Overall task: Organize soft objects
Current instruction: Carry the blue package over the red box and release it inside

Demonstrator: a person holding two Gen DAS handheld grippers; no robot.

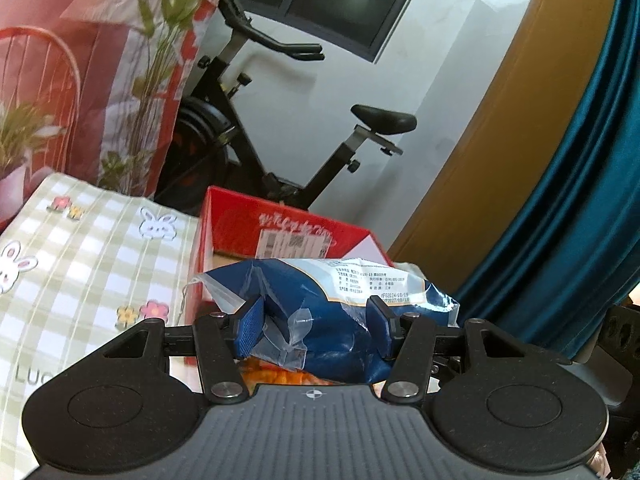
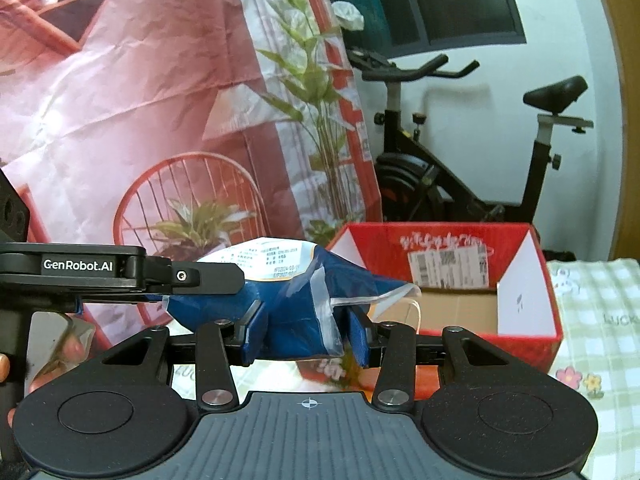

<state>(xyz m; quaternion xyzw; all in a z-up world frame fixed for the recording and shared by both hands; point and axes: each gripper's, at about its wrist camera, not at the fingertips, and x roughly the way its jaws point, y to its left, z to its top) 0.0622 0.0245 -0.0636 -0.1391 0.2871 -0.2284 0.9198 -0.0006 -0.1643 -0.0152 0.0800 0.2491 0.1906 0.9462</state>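
A soft blue plastic bag (image 1: pixel 344 320) with a white printed label hangs in the air, carried by both grippers. My left gripper (image 1: pixel 316 320) is shut on one end, its blue pads (image 1: pixel 251 322) pressing into the crumpled film. My right gripper (image 2: pixel 306 332) is shut on the other end of the same bag (image 2: pixel 296 284). In the right wrist view the left gripper's finger (image 2: pixel 208 276) reaches in from the left onto the bag. Behind the bag, an open red cardboard box (image 1: pixel 280 220) (image 2: pixel 440 236) sits on the table, and its brown bottom shows.
A green checked tablecloth (image 1: pixel 80 260) (image 2: pixel 592 320) with bunnies covers the table. An orange-red packet (image 1: pixel 280 372) lies below the bag. Beyond stand an exercise bike (image 1: pixel 280 140) (image 2: pixel 440 168), a printed pink backdrop (image 2: pixel 120 120) and a blue curtain (image 1: pixel 580 200). A person's fingers (image 2: pixel 72 348) show at the left.
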